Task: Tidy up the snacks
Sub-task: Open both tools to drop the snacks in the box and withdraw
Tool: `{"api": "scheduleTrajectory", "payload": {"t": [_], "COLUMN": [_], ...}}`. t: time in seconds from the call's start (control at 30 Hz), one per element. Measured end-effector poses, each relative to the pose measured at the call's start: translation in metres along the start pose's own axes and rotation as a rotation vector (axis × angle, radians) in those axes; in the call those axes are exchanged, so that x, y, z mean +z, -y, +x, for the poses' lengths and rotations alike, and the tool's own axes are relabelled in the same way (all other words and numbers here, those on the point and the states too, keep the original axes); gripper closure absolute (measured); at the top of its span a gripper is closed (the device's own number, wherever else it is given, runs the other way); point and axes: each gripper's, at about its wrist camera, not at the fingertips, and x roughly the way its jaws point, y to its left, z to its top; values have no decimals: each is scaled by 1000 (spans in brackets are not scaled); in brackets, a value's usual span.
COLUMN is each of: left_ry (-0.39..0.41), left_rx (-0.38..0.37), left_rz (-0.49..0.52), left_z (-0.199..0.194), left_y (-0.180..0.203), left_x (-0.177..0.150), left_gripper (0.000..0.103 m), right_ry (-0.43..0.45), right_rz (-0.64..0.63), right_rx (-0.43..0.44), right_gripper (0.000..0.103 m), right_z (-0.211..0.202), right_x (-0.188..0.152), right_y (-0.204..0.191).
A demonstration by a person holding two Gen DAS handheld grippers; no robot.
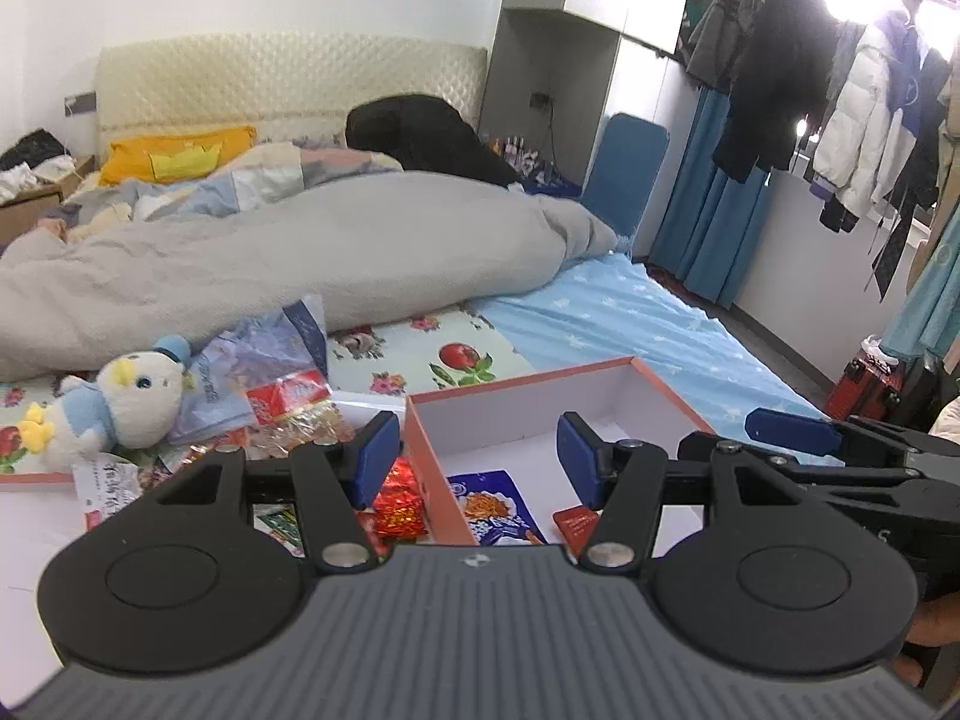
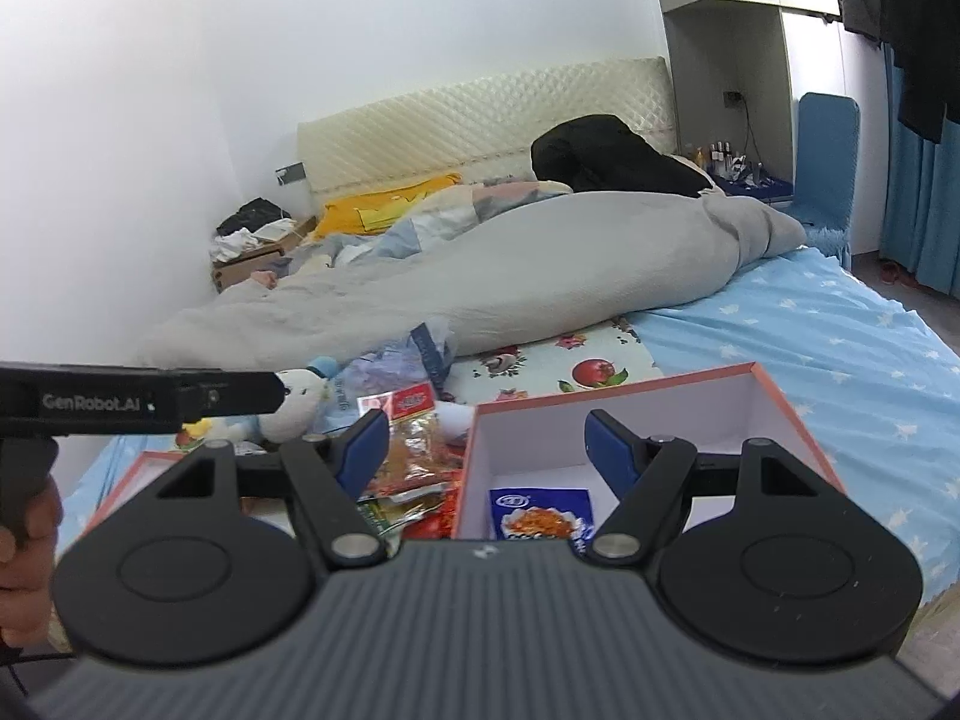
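Between picks: left hand-held gripper [image 1: 477, 459] and right hand-held gripper [image 2: 486, 450] both wide, empty, raised over bed; blue packet [image 2: 540, 513] already in box [image 2: 798, 414], loose snack pile [image 2: 414, 456] at 9 o'clock of box; next needs descent onto one packet.

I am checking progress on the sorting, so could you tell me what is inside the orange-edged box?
Inside the orange-edged box lie a blue snack packet and a small red packet. The left gripper body hides the near part of its floor.
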Motion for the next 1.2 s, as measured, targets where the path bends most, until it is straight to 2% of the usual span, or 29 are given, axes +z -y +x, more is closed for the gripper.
{"api": "scheduleTrajectory", "payload": {"t": [0.3,0.5,0.7,0.83,0.97,1.0,1.1,1.2], "left_ry": [50,60,45,48,30,28,47,37], "left_rx": [33,73,106,132,142,148,163,191], "left_rz": [-15,-41,-70,-70,-97,-100,-120,-121], "left_z": [-44,-62,-69,-78,-80,-81,-85,-86], "left_y": [-15,-33,-53,-61,-69,-71,-78,-80], "left_x": [-29,-58,-84,-101,-118,-121,-133,-143], "left_gripper": [38,34,34,29,28,26,8,3], "right_ry": [29,3,-23,-41,-60,-67,-85,-93], "right_rz": [6,-11,6,-2,17,22,20,13], "right_rx": [37,42,44,54,61,66,82,80], "right_gripper": [29,29,29,29,29,29,29,29], "right_z": [-18,-18,-18,-16,-15,-15,-15,-14], "right_x": [-18,-36,-55,-68,-87,-92,-106,-116], "right_y": [-35,-55,-68,-78,-86,-87,-92,-95]}}
